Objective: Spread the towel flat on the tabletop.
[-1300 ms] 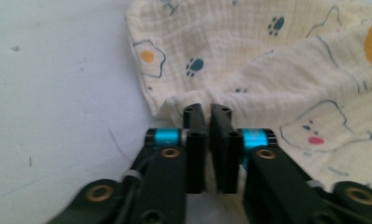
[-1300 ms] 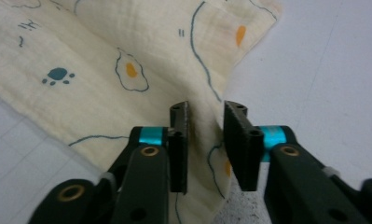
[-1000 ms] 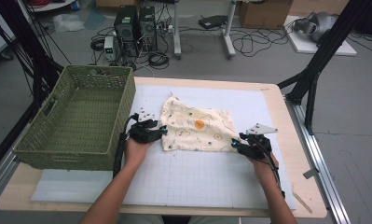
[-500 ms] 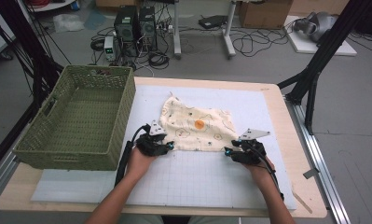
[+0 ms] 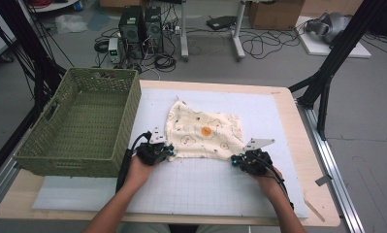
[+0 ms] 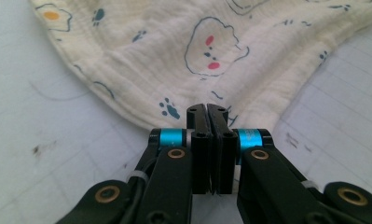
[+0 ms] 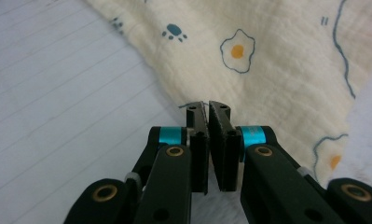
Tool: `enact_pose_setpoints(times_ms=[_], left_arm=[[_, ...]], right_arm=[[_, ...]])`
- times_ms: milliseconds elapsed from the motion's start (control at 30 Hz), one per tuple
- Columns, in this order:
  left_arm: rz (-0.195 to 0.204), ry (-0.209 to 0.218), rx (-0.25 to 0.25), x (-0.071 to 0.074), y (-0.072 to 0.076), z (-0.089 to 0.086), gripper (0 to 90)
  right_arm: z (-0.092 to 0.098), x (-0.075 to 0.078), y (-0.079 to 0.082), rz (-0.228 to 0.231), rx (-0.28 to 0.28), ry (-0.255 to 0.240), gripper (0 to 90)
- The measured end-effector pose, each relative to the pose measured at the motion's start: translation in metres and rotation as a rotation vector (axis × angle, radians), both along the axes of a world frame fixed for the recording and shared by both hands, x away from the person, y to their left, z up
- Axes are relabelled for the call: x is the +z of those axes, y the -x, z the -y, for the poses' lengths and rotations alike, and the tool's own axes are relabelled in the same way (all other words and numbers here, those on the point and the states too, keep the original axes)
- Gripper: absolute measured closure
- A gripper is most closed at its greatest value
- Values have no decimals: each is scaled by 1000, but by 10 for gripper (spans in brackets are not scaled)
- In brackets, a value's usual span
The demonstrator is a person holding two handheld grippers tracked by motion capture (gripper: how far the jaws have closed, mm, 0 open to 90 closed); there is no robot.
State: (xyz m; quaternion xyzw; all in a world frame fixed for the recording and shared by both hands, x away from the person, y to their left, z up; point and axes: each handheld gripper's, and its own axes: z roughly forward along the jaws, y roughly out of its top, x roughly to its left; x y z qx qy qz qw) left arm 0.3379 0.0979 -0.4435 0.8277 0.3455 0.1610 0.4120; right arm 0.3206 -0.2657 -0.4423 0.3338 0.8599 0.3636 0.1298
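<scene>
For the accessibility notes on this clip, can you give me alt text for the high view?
A person's two tongs, left and right, are each shut on the near edge of a cream printed cloth lying on a white gridded mat on a table. A green wicker basket stands left of the cloth.

Cream cloth [image 5: 204,134], thin crinkled muslin, printed with fried eggs, blue paw marks and outlined faces with red cheeks. Lies spread but rumpled on the white gridded mat [image 5: 220,189], mid-tabletop, just right of the green basket [image 5: 82,121]. Far left corner peaks up in a small point. Near edge wavy, its two near corners pinched, one at each side.
</scene>
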Motion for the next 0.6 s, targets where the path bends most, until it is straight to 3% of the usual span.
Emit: enact_pose_setpoints(times_ms=[100, 267, 600], left_arm=[[-7, 47, 11, 0, 8, -13, 877], [-24, 86, 3, 0, 19, -24, 876], [-29, 108, -21, 6, 39, -35, 876]], right_arm=[[-4, 1, 13, -13, 53, -1, 860], [-5, 2, 24, -34, 74, -23, 861], [-4, 4, 47, -58, 107, -38, 875]])
